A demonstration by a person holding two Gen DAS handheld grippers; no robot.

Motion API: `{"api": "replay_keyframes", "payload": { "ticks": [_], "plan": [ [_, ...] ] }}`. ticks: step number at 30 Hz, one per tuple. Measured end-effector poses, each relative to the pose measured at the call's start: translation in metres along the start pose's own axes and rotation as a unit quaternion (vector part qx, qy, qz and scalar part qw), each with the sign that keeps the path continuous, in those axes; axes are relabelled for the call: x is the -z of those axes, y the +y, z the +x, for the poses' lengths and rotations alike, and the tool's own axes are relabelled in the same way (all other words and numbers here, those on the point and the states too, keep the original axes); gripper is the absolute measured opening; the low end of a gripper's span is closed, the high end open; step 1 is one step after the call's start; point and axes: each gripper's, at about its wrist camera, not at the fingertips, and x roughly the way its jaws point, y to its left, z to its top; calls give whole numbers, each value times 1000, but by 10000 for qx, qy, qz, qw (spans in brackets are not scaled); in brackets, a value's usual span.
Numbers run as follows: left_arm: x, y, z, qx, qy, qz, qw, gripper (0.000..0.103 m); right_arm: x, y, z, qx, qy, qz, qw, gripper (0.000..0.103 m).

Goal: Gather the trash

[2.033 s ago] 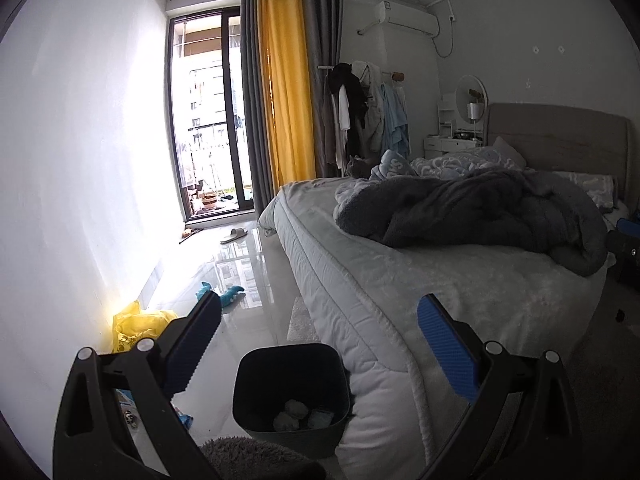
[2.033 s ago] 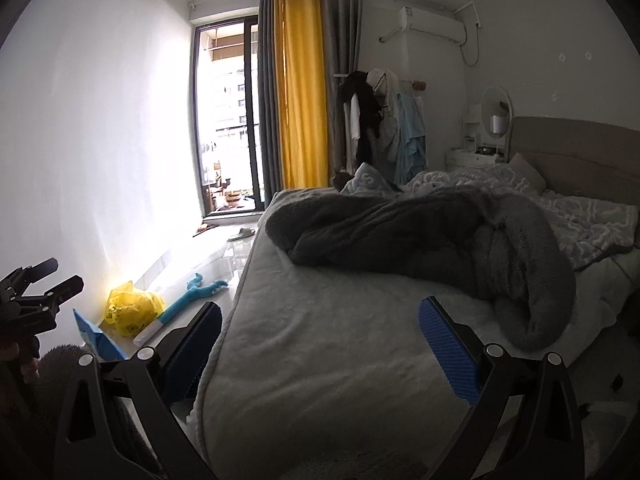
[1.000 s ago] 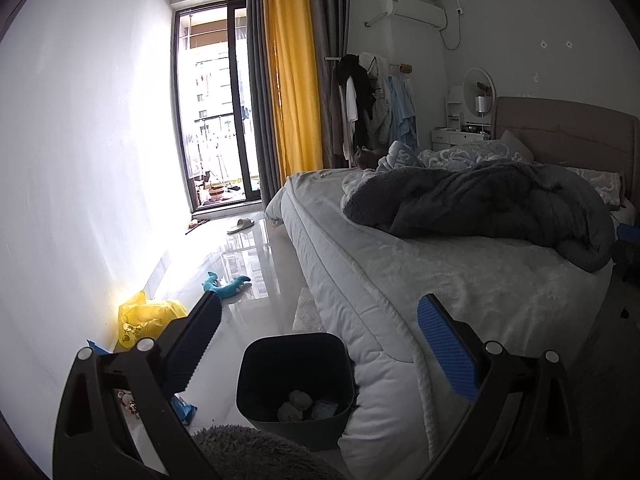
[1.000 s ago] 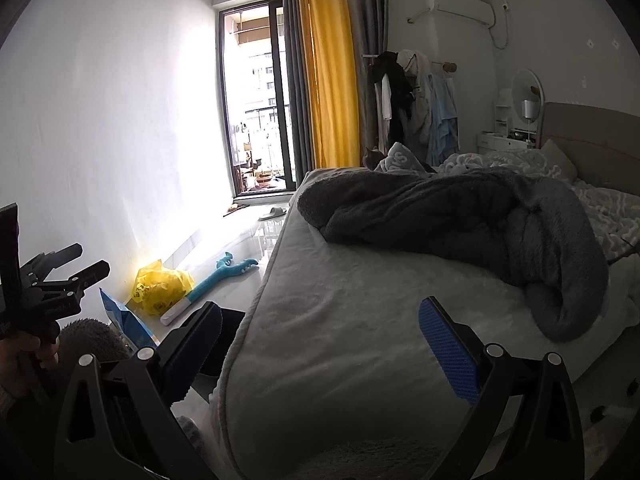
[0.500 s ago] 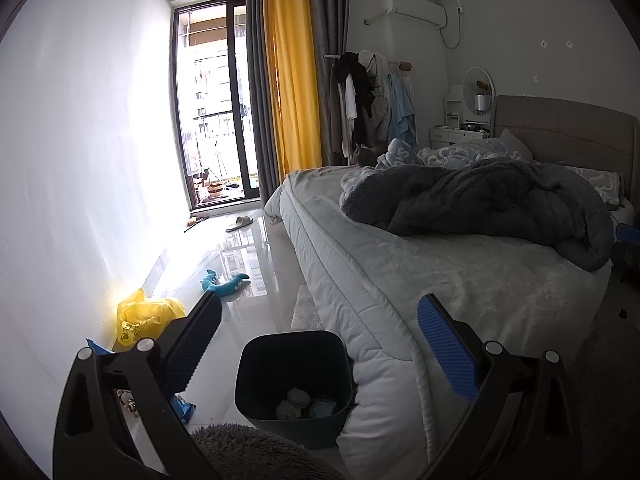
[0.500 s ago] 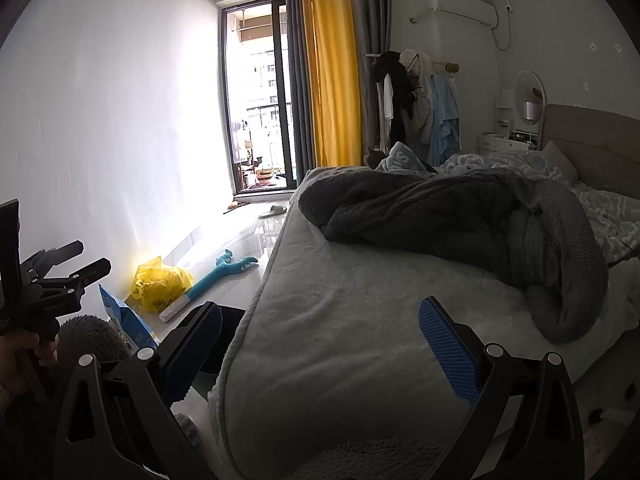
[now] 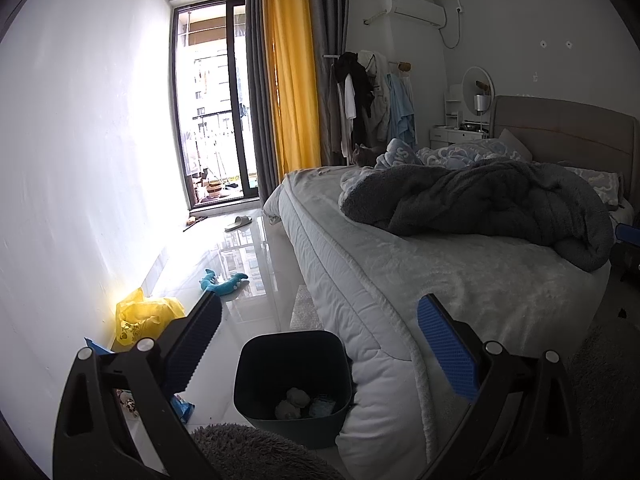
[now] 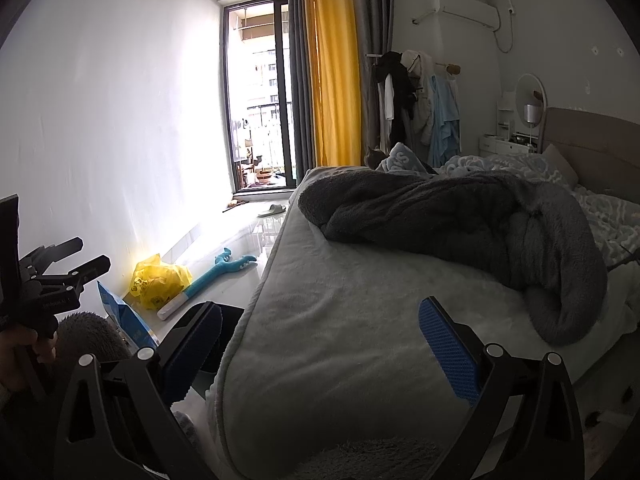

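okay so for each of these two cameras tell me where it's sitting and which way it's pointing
Left wrist: rides the left tool, low at the bed's foot, looking down the floor strip over the trash bin toward the balcony door; both fingers show.
Right wrist: rides the right tool, higher, over the bed; the left tool and hand show.
Shared: yellow bag, gray blanket.

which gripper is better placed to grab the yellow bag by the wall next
Probably the left gripper: jaws open and empty, over the floor strip where the yellow bag lies beside the bin. The right gripper, also open, hangs over the bed.
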Motion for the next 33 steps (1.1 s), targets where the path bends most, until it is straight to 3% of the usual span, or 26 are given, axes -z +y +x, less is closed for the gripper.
{"api": "replay_keyframes", "payload": {
  "ticks": [33],
  "plan": [
    [-1, 0, -2, -4, 7, 2, 10000, 100, 0, -3, 1, -10, 4, -14, 10000, 100]
  ]
}}
